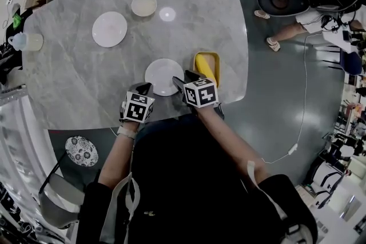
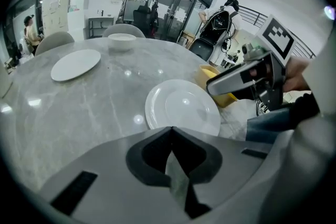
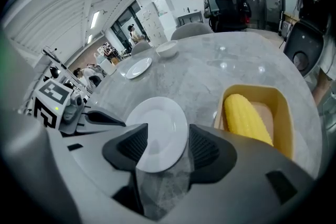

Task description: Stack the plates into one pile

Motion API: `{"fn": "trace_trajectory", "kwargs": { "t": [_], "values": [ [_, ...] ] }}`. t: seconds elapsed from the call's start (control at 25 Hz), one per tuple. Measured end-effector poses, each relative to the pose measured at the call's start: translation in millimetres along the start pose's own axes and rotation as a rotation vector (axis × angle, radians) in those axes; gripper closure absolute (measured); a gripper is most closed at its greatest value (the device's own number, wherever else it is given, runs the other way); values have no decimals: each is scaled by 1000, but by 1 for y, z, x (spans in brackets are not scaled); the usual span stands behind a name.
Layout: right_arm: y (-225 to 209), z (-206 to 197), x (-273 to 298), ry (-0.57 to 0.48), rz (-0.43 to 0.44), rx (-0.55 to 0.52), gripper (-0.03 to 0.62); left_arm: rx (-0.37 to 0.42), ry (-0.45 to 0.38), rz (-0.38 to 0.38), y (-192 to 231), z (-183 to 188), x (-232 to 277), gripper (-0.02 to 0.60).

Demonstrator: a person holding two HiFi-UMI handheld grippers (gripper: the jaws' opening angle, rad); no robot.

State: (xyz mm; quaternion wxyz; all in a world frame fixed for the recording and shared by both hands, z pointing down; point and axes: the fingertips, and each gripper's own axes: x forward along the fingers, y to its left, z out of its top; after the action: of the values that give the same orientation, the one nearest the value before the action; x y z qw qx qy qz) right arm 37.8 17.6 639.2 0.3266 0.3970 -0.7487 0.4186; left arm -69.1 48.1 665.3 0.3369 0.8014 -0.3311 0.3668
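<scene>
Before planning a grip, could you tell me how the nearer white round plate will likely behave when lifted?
The glossy white round plate looks like glazed ceramic: probably rigid, slippery in a grip, and breakable if dropped. Lying flat on the smooth grey marble table, it would likely slide rather than tip when pushed.

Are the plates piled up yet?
Not yet: the near plate and far plate lie apart on the table. The right gripper has open fingers lined up with the near plate's rim, gripping nothing. The left gripper is shut, empty. All stacking is left.
</scene>
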Motion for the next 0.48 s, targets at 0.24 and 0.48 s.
{"fn": "trace_trajectory", "kwargs": {
  "t": [0.24, 0.48],
  "values": [
    [1, 1, 3, 8, 5, -4, 356, 10, -2, 31, 5, 0, 4, 574],
    [8, -3, 8, 27, 69, 39, 352, -2, -4, 19, 8, -2, 8, 574]
  ]
}}
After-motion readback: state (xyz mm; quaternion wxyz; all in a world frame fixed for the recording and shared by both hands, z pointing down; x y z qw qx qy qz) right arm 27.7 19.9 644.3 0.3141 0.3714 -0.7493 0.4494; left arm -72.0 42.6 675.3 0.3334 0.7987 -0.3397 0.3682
